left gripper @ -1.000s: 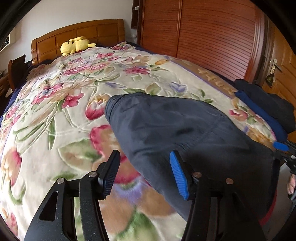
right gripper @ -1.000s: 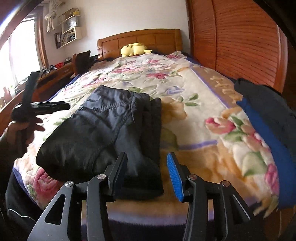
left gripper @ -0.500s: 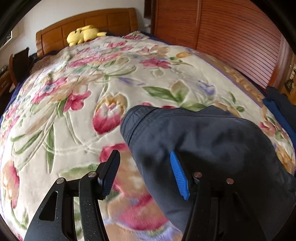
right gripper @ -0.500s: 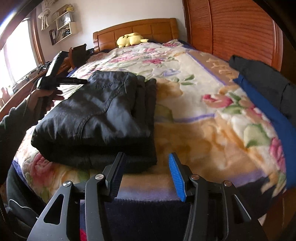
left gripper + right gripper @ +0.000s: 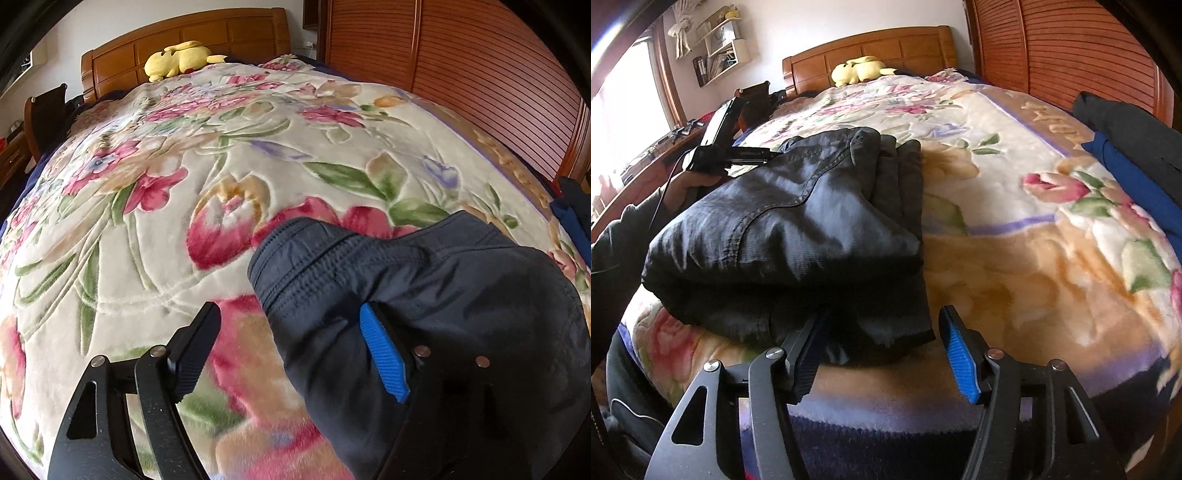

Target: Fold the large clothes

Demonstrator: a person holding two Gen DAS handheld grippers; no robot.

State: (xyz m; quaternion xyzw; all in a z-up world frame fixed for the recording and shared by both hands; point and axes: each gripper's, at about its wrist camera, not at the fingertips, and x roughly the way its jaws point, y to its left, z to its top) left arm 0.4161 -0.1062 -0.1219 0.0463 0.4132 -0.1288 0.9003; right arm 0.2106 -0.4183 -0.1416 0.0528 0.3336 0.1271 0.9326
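Dark, slick nylon garment [image 5: 783, 236], folded into a thick bundle, sits at the lower centre of the right wrist frame on the floral plush blanket [image 5: 1015, 229], and both tools have closed in on it over the last second. Right gripper [image 5: 882, 354] now straddles the near hem, jaws spread, nothing pinched. Left gripper [image 5: 288, 350], also spread, has its blue finger [image 5: 384, 358] pushed against the bundle's side. Looks like a squaring-up or another fold is coming.

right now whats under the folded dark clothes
The floral blanket shows all around the folded clothes, which lie on it near the bed's foot edge. The patch directly beneath is covered, so anything else under there can't be seen.
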